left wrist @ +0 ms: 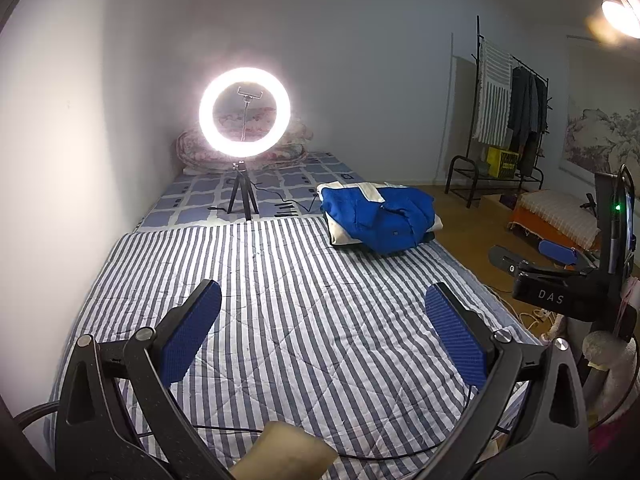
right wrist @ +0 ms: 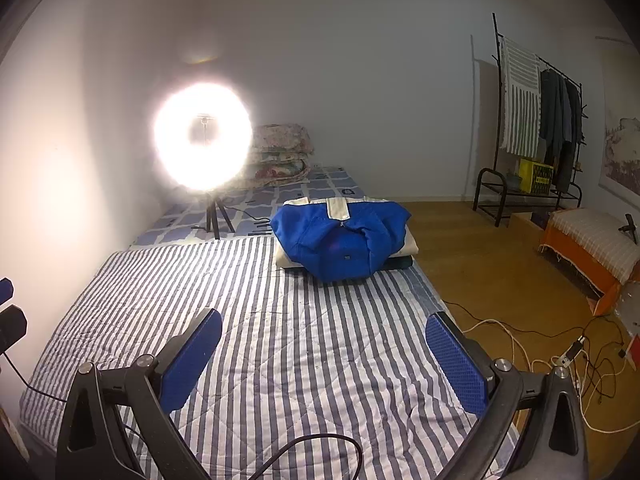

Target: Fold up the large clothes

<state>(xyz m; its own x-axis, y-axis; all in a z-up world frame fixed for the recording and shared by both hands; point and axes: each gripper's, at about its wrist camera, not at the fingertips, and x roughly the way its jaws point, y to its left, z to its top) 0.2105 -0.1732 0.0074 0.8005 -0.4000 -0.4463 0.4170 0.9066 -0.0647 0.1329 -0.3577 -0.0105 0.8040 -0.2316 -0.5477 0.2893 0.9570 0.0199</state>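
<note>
Pale walls enclose a bedroom with a wooden floor (right wrist: 480, 248); a low bed along the left wall carries a blue-and-white striped quilted cover (left wrist: 280, 320), on which I work. Beyond the cover, a blue checked sheet (left wrist: 192, 200) holds a lit ring light on a small black tripod (left wrist: 243, 120) and a pile of folded floral bedding (right wrist: 280, 148).

Task item: a folded royal-blue and cream garment (right wrist: 340, 240) sits on top of a small stack of folded clothes at the far right part of the striped cover, near the bed's edge. It lies well apart from both tools.

Left gripper (left wrist: 324, 328): I see its two blue textured pads (left wrist: 192, 336) spread wide, with only the striped cover showing between them. It holds nothing, and I cannot tell whether it touches the cover.

Right gripper (right wrist: 324, 356): its blue pads (right wrist: 456, 364) are likewise spread wide and empty above the near part of the cover. In the left wrist view this tool (left wrist: 560, 276) appears at the right, off the bed's edge.

Background: a black metal clothes rack (right wrist: 532, 120) with a striped cloth and dark garments stands at the far right wall, a yellow crate (right wrist: 536, 176) on its lower shelf. White and black cables (right wrist: 560, 356) lie tangled on the floor beside the bed.
</note>
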